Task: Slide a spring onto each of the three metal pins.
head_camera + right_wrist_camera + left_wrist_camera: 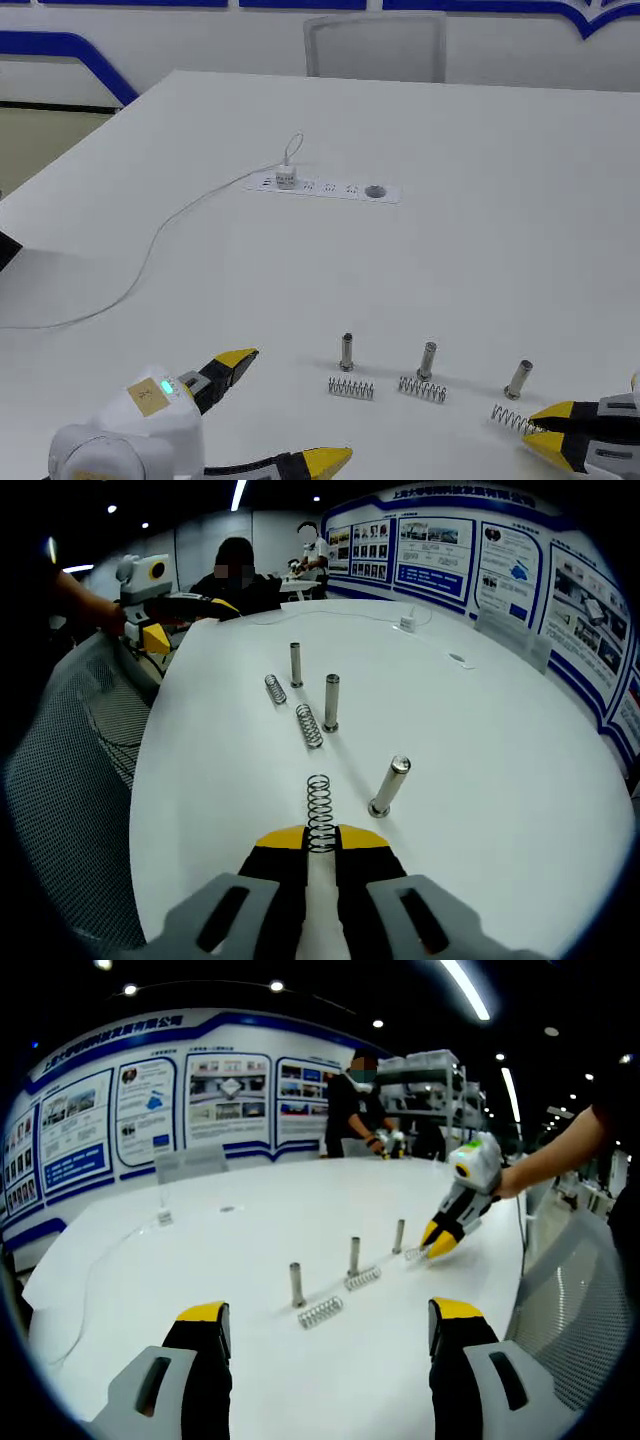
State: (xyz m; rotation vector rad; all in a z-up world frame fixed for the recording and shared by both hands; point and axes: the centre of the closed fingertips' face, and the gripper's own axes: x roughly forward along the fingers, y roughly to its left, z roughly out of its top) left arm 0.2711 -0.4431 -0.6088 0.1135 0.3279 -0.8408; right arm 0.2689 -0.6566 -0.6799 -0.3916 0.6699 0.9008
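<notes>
Three short metal pins stand in a row on the white table: the left pin (346,351), the middle pin (427,360) and the right pin (519,379), which leans. A spring lies in front of each: left spring (351,388), middle spring (422,389), right spring (510,417). My right gripper (320,838) is shut on the near end of the right spring (319,805), which lies flat beside the leaning pin (389,786). My left gripper (330,1312) is wide open and holds nothing, a short way in front of the left pin (296,1285) and its spring (320,1311).
A white power strip (325,187) lies mid-table with a charger plugged in, and its cable (160,235) trails off to the left. A grey chair (375,47) stands at the far edge. The table's near edge is close behind both grippers. People stand in the background.
</notes>
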